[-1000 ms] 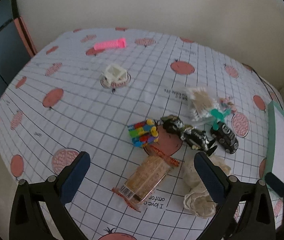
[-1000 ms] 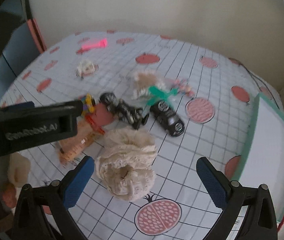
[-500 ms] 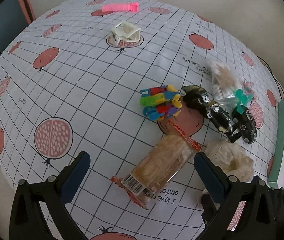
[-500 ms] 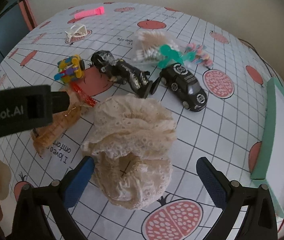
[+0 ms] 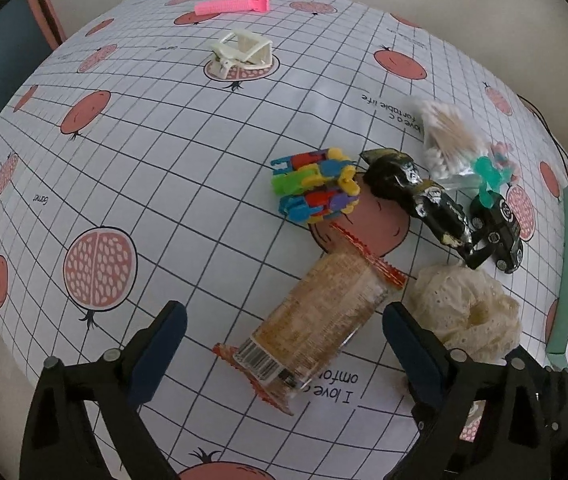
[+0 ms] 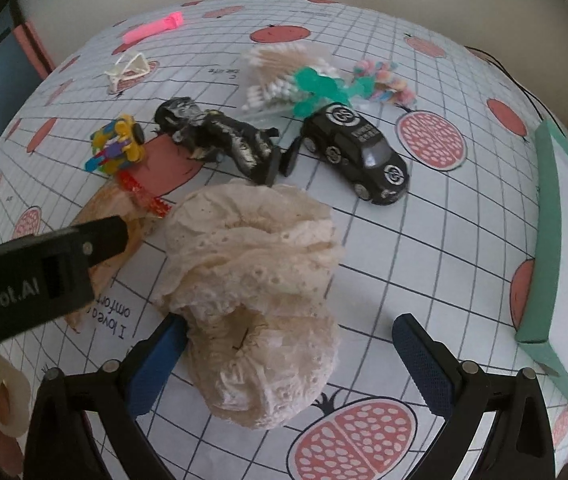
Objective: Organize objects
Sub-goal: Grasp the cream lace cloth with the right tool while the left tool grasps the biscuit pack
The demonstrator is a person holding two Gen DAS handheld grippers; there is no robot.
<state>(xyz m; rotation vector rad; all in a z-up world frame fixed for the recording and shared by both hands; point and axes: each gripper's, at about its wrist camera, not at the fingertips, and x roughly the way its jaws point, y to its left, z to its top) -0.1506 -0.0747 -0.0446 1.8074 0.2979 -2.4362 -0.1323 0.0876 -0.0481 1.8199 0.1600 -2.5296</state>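
Both grippers hang over a table covered by a gridded tablecloth (image 5: 132, 168) printed with pomegranates. The left gripper (image 5: 284, 336) has its jaws spread wide and holds nothing; between its blue-padded fingers lies a clear-wrapped snack packet (image 5: 316, 320), tilted with its barcode end nearest the camera and its red crimped far end resting on a printed fruit. The right gripper (image 6: 290, 354) is likewise wide open and empty — a cream lace scrunchie (image 6: 256, 280) sits between its fingers, crowding the left finger (image 6: 156, 364), with a clear gap to the right one. In the right wrist view the left gripper's black body crosses in from the left, partly covering the packet. Beyond the scrunchie lie a black toy motorcycle (image 6: 220, 140) and a black toy car (image 6: 358, 152), almost touching end to end, and left of them a bundle of colourful plastic links (image 5: 316, 186). Further back rests a bag of cotton swabs (image 6: 280, 68) beside a teal plastic piece (image 6: 316, 86). Well apart, towards the far edge, sit a cream hair claw (image 5: 244, 54) and a pink clip (image 5: 232, 4). A teal-rimmed tray (image 6: 548, 220) lies at the right.
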